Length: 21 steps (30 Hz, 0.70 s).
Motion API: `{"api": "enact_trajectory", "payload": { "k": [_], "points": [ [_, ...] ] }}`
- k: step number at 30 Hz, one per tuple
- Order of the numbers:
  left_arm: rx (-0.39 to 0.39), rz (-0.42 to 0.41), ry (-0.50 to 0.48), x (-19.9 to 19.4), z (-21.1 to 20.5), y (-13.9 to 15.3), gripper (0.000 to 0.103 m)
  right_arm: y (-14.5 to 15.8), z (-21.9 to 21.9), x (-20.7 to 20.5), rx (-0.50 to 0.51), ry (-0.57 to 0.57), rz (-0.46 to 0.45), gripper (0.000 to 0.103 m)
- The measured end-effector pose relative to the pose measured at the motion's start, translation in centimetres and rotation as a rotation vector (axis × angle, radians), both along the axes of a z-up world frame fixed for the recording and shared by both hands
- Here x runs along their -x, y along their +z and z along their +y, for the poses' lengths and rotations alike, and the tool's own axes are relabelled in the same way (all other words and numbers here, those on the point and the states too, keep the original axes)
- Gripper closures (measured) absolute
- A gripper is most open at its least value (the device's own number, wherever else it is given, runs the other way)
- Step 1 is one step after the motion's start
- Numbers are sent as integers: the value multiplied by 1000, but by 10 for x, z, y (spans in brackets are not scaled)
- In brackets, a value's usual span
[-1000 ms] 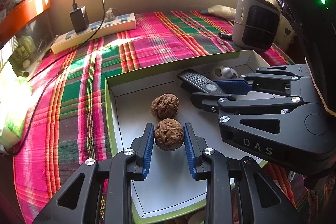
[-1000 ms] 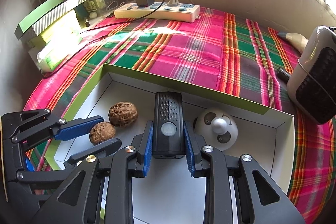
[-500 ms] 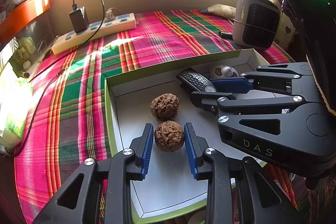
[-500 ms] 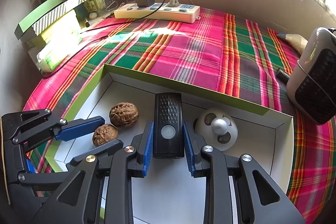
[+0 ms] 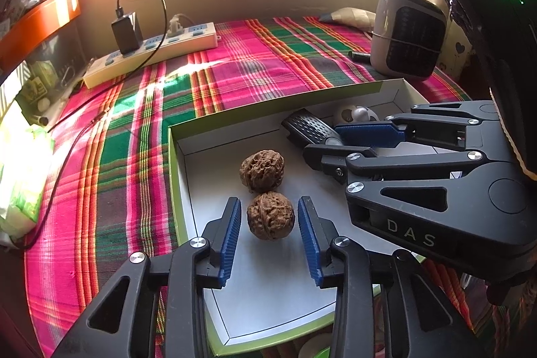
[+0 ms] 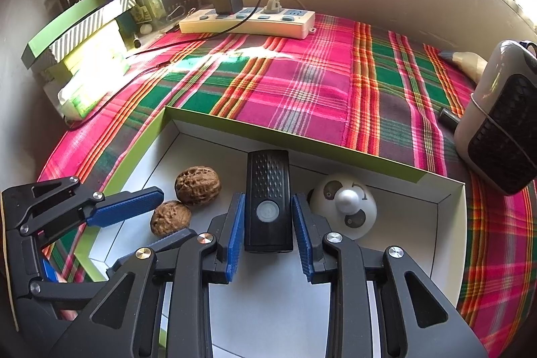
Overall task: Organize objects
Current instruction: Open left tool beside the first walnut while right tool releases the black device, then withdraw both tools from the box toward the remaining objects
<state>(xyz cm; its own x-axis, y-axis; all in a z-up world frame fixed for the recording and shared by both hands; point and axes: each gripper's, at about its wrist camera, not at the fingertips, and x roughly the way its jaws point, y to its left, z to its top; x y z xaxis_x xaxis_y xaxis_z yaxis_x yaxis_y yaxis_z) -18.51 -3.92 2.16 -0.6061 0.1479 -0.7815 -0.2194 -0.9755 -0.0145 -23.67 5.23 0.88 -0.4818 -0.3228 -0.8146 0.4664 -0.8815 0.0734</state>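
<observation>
A: What do the left gripper (image 5: 269,228) jaws have?
B: They've just been opening; they stand spread, clear of the near walnut (image 5: 270,216) between them.

A: And the right gripper (image 6: 267,230)?
B: Its jaws have just been parting too, flanking the black bike light (image 6: 267,187), a sliver of gap each side.

A: Where is everything?
B: In the green-rimmed box (image 6: 295,141) on the plaid cloth (image 6: 302,79): 2 walnuts touching near its left wall, the far walnut (image 5: 262,170) behind, a white dome-shaped gadget (image 6: 343,206) toward the right corner.

A walnut (image 5: 270,215) is framed by the left gripper (image 5: 269,235), whose jaws have just been opening and stand clear of it. A second walnut (image 5: 261,170) is seen touching it in the box (image 5: 174,163).
</observation>
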Motion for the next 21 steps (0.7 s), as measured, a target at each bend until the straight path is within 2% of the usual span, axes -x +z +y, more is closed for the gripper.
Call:
{"api": "enact_trajectory", "payload": {
  "k": [9, 13, 21],
  "points": [
    [10, 3, 6, -3, 0, 2, 65, 3, 2, -3, 5, -9, 4, 66],
    [10, 4, 10, -5, -1, 5, 63, 5, 4, -5, 14, -17, 7, 59],
    [6, 8, 18, -12, -2, 8, 63, 9, 7, -11, 17, -28, 15, 59]
  ]
}}
